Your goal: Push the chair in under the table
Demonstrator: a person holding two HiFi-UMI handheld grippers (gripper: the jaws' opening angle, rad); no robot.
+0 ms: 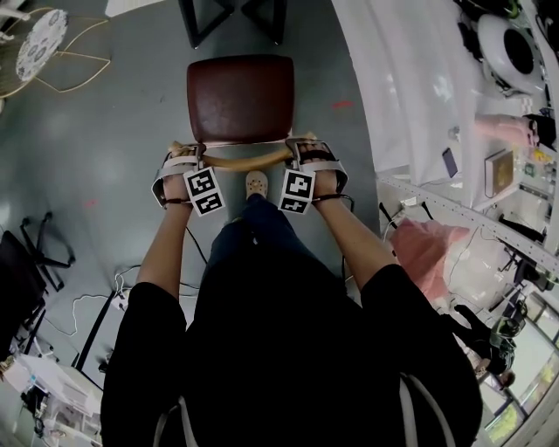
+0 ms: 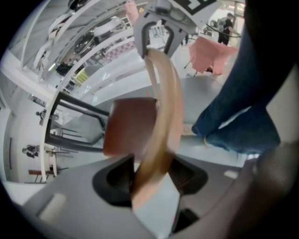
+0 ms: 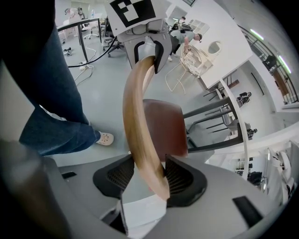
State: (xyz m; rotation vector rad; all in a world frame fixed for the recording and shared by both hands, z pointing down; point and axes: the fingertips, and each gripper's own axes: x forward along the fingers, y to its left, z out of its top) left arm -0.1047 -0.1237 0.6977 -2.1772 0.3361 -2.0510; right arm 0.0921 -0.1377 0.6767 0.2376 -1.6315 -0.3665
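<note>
Item: 1 chair, brown seat, standing just short of the dark-legged table; curved wooden back rail clamped near each end by left gripper and right gripper, both jaw pairs closed part-wide on it, evidently for an even, straight push.

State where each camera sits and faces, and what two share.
Head view: on the person's head, facing steeply down at the chair; arms, left tongs, right tongs show.
Left gripper view: on the left tongs, along jaws clamping the back rail; jeans leg shows.
Right gripper view: on the right tongs, likewise; shoe shows.
Shared: each gripper view shows the other tongs.
</note>
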